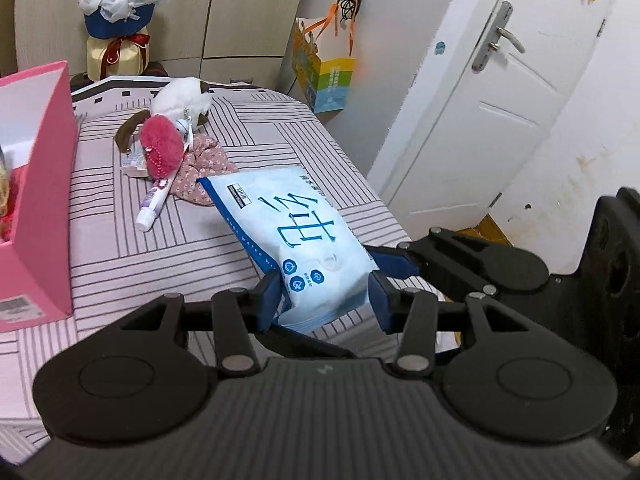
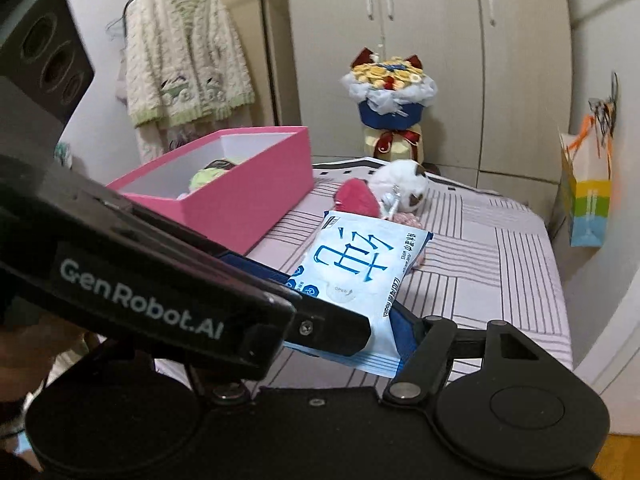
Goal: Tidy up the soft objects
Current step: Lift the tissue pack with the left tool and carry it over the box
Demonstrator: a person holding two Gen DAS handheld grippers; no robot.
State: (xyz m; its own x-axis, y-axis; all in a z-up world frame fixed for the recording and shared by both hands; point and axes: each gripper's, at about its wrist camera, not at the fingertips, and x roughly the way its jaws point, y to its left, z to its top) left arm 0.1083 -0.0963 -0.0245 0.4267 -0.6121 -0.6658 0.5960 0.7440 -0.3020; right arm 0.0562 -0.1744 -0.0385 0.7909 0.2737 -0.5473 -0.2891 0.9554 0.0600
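A: Left wrist view — left tongs (image 1: pixel 326 294) part open, blue pads clamped on near end of wipes pack (image 1: pixel 296 236), pack lifted over striped bed (image 1: pixel 168 248). Right tongs (image 1: pixel 396 258) wider, gripping same end, right side.

B: Advice — keep both grips level, carry to pink box (image 2: pixel 224 184), release together.

A: Readable: "PURE WATER" on pack edge, "OPEN" tab, "GenRobot.AI" on left tool.
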